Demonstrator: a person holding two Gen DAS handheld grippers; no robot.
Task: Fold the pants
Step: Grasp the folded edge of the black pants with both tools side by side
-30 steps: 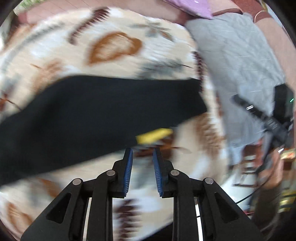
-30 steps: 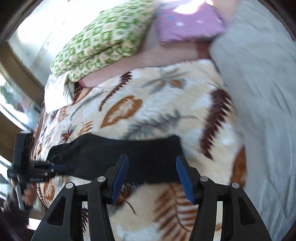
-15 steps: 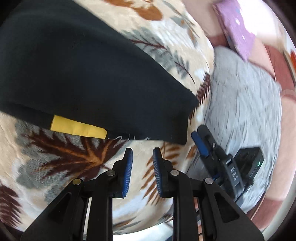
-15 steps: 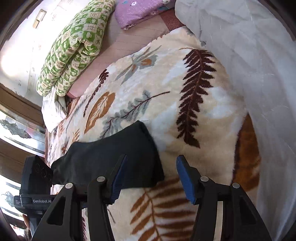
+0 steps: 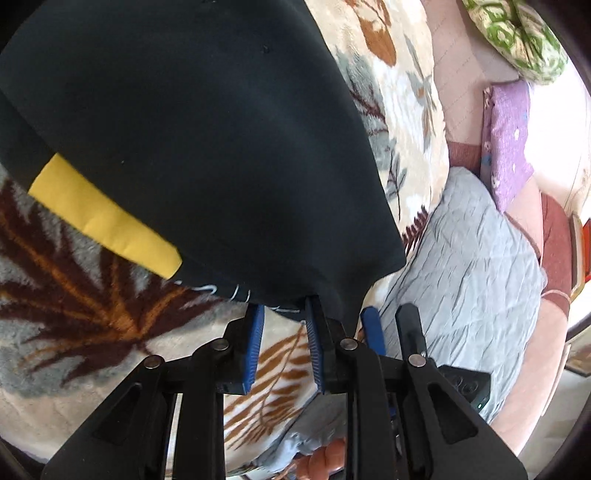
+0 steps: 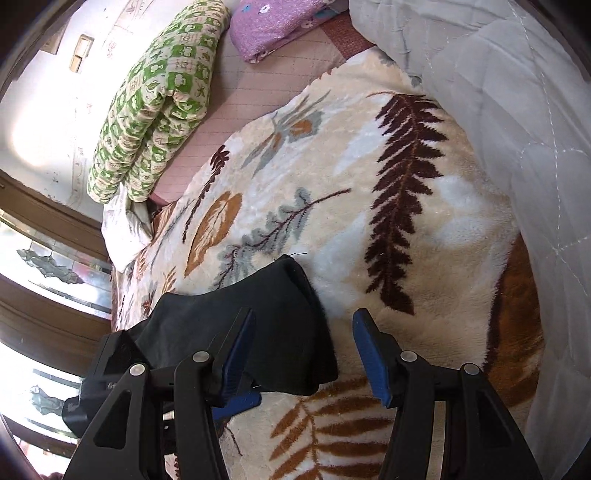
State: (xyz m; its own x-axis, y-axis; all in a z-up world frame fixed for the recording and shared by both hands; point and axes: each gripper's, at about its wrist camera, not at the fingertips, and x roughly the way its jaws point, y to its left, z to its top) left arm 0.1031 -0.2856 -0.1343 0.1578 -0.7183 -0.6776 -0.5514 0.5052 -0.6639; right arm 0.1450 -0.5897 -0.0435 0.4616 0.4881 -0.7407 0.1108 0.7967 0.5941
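A pair of black fabric pants (image 5: 192,140) with a yellow rectangular patch (image 5: 103,218) lies spread on a cream fleece blanket printed with brown and grey leaves (image 6: 369,206), which covers a bed. In the left wrist view the left gripper (image 5: 282,317), black with blue finger pads (image 5: 253,343), sits at the near hem of the garment, where loose white threads show; its jaws stand a modest way apart, the tips just under the edge of the cloth, and nothing is clamped between them. Just beside it on the right, the blue-tipped fingers of the right gripper (image 5: 388,325) reach in next to the same corner of the cloth.

In the right wrist view the right gripper (image 6: 303,336) holds its jaws spread wide, one finger lying over the black cloth and the other over bare blanket, with the corner of the pants (image 6: 258,325) between them and not pinched. The left gripper (image 6: 236,400) shows low at left, against the cloth's edge.

A grey quilted cover (image 6: 498,92) lies along the blanket's right side. A folded green-and-white patterned quilt (image 6: 159,96) and a purple flowered pillow (image 6: 273,26) rest on the pink sheet (image 6: 251,88) beyond.
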